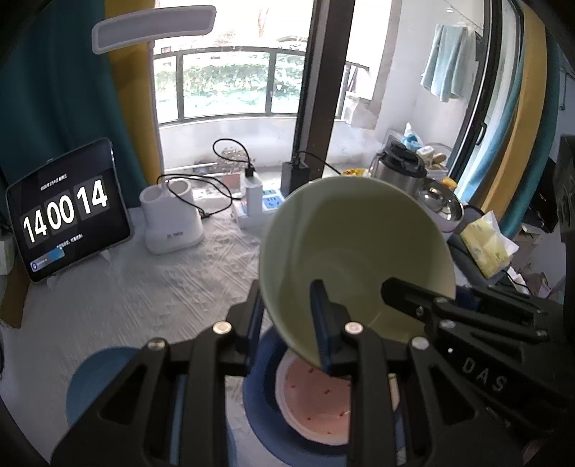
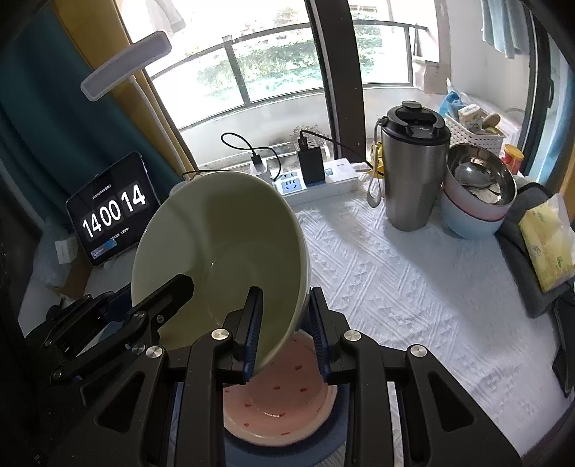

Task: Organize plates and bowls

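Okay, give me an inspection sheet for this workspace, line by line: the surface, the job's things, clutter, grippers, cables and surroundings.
Surface: table under a white textured cloth.
Job's things: green bowl held tilted in the air over a pink plate, which rests on a blue plate; another blue plate lies to the left; stacked bowls stand at the far right, steel one on top.
Clutter: steel flask, tissue pack, tablet showing a clock, white holder, desk lamp.
Grippers: left gripper and right gripper both clamp the bowl's rim.
Cables: black cables run to a power strip.
Surroundings: window onto a balcony, curtains.
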`<state>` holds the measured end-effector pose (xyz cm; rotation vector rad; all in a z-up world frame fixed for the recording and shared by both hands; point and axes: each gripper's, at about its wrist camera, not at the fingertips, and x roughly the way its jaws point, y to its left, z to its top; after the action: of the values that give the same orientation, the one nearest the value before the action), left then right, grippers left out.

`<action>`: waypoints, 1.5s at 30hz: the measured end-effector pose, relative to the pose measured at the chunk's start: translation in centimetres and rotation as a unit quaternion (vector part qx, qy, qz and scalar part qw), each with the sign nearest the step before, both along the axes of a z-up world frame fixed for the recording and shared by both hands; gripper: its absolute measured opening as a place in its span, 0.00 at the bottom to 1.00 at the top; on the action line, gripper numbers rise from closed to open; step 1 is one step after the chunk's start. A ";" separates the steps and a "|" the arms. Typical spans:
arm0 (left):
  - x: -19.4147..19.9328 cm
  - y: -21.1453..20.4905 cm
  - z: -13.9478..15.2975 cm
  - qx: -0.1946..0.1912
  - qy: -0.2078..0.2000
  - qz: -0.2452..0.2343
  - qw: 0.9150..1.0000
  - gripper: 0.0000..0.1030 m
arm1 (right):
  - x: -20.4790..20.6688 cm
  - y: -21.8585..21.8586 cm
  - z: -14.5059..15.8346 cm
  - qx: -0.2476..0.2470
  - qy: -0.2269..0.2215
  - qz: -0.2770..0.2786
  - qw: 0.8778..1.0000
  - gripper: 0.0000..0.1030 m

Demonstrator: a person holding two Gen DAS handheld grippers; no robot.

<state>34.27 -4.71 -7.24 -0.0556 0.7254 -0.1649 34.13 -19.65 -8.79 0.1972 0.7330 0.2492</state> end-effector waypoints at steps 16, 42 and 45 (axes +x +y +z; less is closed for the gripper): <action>-2.1 -1.4 -1.3 0.002 0.012 -0.007 1.000 0.25 | -2.4 -0.7 -1.7 0.000 0.010 -0.007 1.000 0.27; -3.3 -2.2 -5.3 0.013 0.050 -0.004 0.999 0.25 | -3.0 -0.8 -5.6 0.001 0.045 -0.001 0.999 0.27; -3.3 -2.2 -5.6 0.013 0.053 -0.005 0.999 0.25 | -3.1 -0.8 -5.9 0.002 0.049 0.000 0.999 0.27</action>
<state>30.95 -6.91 -12.82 -0.0362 0.8329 -0.1627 30.99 -20.45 -14.70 0.2146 0.8306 0.2416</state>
